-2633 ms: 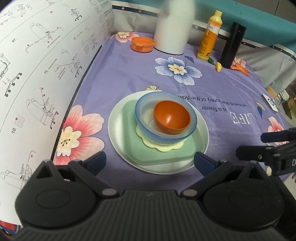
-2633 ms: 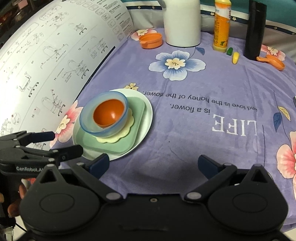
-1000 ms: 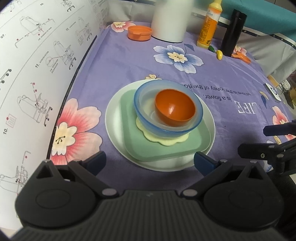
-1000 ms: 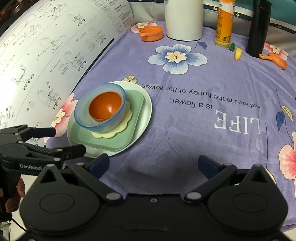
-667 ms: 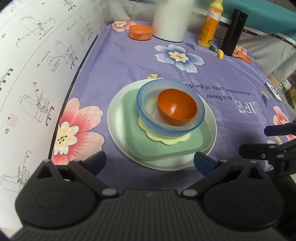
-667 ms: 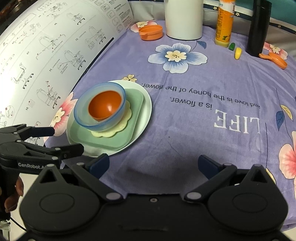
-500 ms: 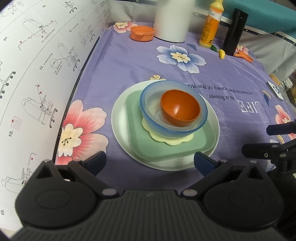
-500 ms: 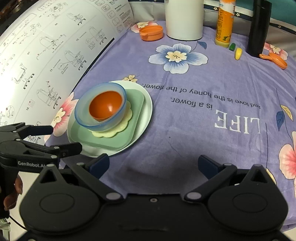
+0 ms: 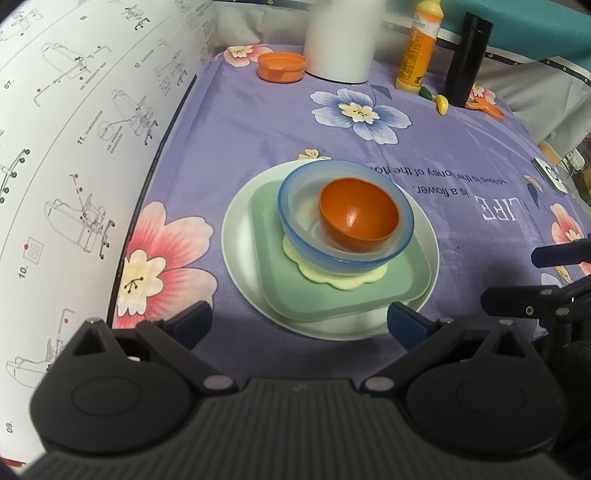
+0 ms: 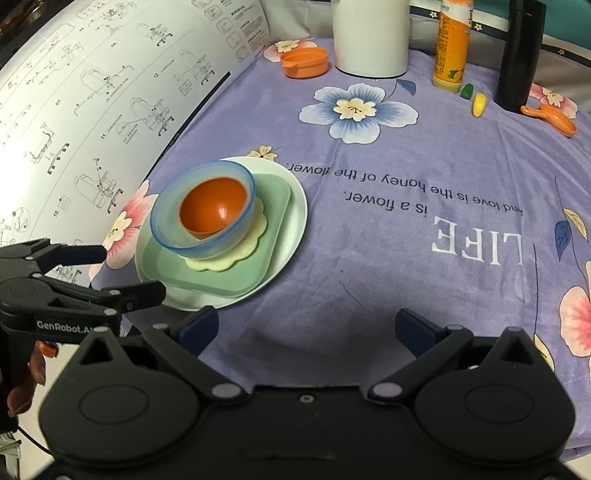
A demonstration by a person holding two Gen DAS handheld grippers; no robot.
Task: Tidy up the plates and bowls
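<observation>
Left wrist view looks down on a neat stack: a glossy orange bowl [image 9: 358,218] sits inside a translucent blue bowl [image 9: 345,216], which rests on a pale yellow scalloped mat [image 9: 343,277]. Under that lies a matte green square plate [image 9: 343,291] with rounded corners, and all of it sits on a round pale plate [image 9: 240,254]. The stack stands on a counter [image 9: 258,122] covered by soft purple cloth printed with flowers and upside-down lettering.

Left tongs [image 9: 297,319] hover just short of the round plate's near rim, spread wide and holding nothing. Right tongs [image 10: 306,325] are also wide apart and empty, above bare cloth to the right of the stack.

A large sheet of assembly diagrams [image 9: 66,147] curves up along the left edge. At the far side stand a white cylinder [image 10: 371,35] with its top cut off, a small orange dish [image 9: 282,66], a yellow bottle [image 10: 452,44] and a black flask [image 10: 519,55].
</observation>
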